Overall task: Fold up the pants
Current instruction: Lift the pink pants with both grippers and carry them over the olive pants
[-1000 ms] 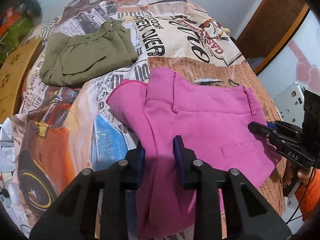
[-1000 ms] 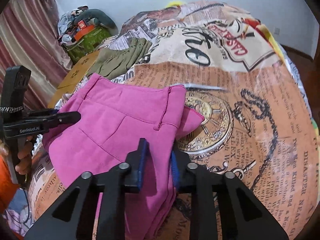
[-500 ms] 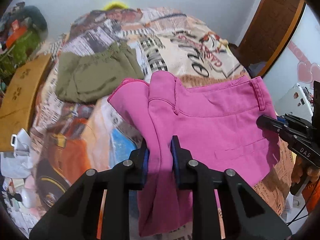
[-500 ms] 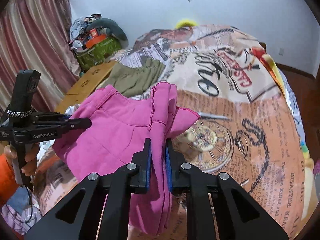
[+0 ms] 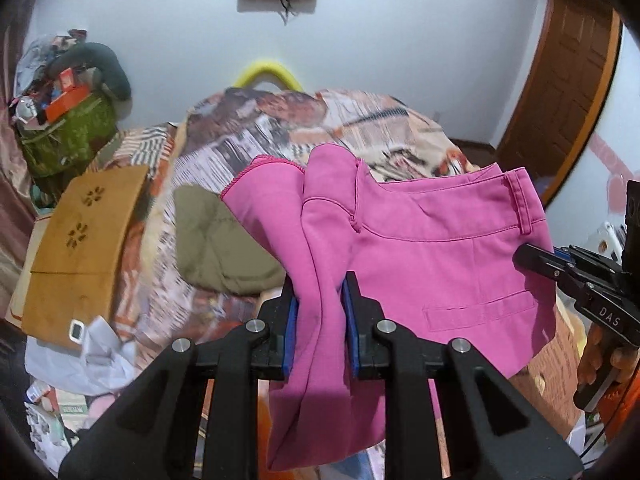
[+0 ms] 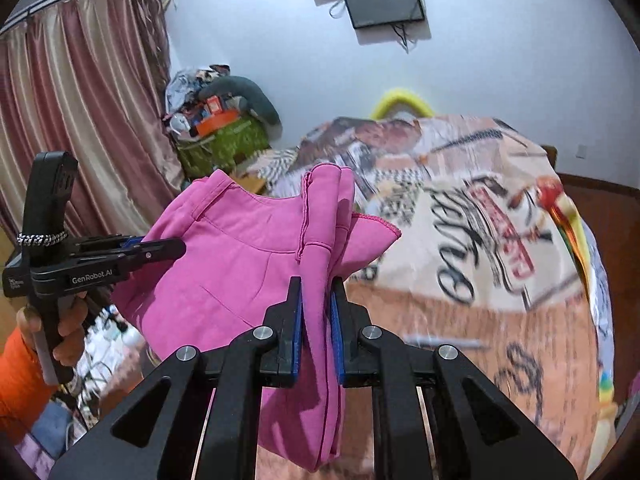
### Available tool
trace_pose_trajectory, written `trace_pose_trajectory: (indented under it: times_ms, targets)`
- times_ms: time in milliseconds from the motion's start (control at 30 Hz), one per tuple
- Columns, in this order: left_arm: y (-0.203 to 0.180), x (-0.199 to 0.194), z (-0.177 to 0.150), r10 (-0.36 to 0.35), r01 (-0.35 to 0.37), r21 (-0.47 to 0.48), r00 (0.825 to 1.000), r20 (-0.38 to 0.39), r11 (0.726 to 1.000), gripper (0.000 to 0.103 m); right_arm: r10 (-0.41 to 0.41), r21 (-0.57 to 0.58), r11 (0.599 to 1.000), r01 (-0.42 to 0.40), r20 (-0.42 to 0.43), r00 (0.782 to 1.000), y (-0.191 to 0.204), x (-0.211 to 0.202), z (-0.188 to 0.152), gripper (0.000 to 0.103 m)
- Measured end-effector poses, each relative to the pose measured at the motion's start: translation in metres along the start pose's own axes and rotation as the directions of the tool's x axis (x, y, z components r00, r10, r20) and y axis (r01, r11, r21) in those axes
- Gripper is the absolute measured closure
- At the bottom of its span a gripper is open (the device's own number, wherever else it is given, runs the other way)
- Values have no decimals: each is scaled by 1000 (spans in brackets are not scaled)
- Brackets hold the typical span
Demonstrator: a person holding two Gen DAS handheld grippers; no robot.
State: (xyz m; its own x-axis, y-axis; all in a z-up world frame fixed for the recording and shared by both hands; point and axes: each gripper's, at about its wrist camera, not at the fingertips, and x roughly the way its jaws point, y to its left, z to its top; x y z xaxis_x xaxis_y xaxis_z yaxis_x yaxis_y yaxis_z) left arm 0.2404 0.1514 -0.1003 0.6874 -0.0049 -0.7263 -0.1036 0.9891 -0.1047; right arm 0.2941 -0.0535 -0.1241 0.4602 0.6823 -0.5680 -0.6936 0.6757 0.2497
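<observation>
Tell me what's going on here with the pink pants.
A person is holding up a pair of pink pants over a bed with two handheld grippers. The left gripper and the right gripper are each clamped on a bunched part of the fabric, so the pants hang between them. Olive-green pants lie on the bed behind.

Both hand-held grippers, L (image 5: 318, 304) & R (image 6: 318, 304), clamped on cloth, angled down, held side by side.
</observation>
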Motion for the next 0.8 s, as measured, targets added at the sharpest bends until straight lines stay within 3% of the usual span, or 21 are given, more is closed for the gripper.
trace_pose_trajectory:
  times_ms: [367,633,800]
  targets:
    - [54,33,48,96,-95,-31,995,15,995,82,7,-74,997,-7,2,1000,19,65,57,92]
    - [94,100,58,164,-166,-51,986,-36,985,82,23,-9,1000,-24,-48,999,6,142,64,92]
    - [119,150,56,164,-173,-82,981,-103,981,82,33,20,999,-32,-98,995,-3,189,60,92]
